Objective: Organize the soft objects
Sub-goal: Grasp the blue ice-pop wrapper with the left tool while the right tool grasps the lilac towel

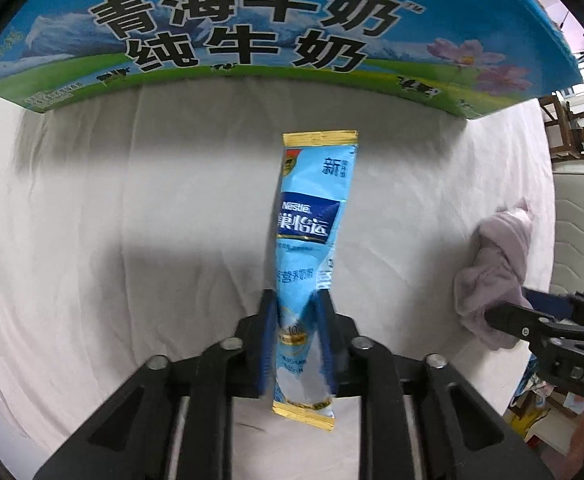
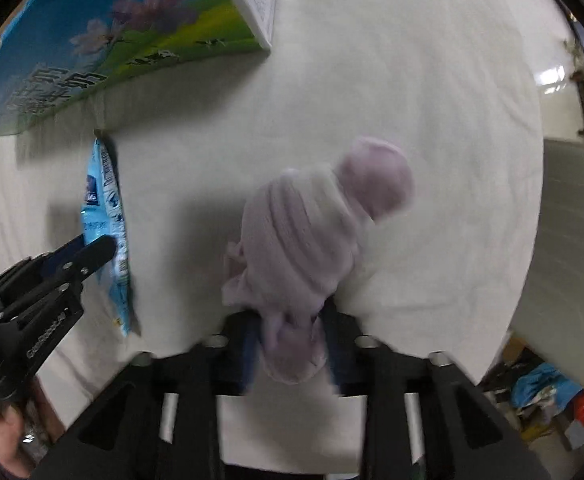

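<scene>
My left gripper [image 1: 296, 300] is shut on a light-blue Nestle powder sachet [image 1: 314, 216] with gold ends, held above the white cloth. The sachet [image 2: 105, 216] and the left gripper [image 2: 93, 246] also show at the left of the right wrist view. My right gripper [image 2: 292, 316] is shut on a crumpled pale-lilac cloth [image 2: 312, 224], lifted off the table. In the left wrist view the lilac cloth [image 1: 496, 264] and right gripper [image 1: 508, 312] sit at the right edge.
A large blue-and-green milk carton box [image 1: 251, 28] stands at the back of the white-covered table [image 1: 91, 220]; it also shows in the right wrist view [image 2: 91, 40]. The table edge [image 2: 532, 200] drops off at right, with clutter on the floor beyond.
</scene>
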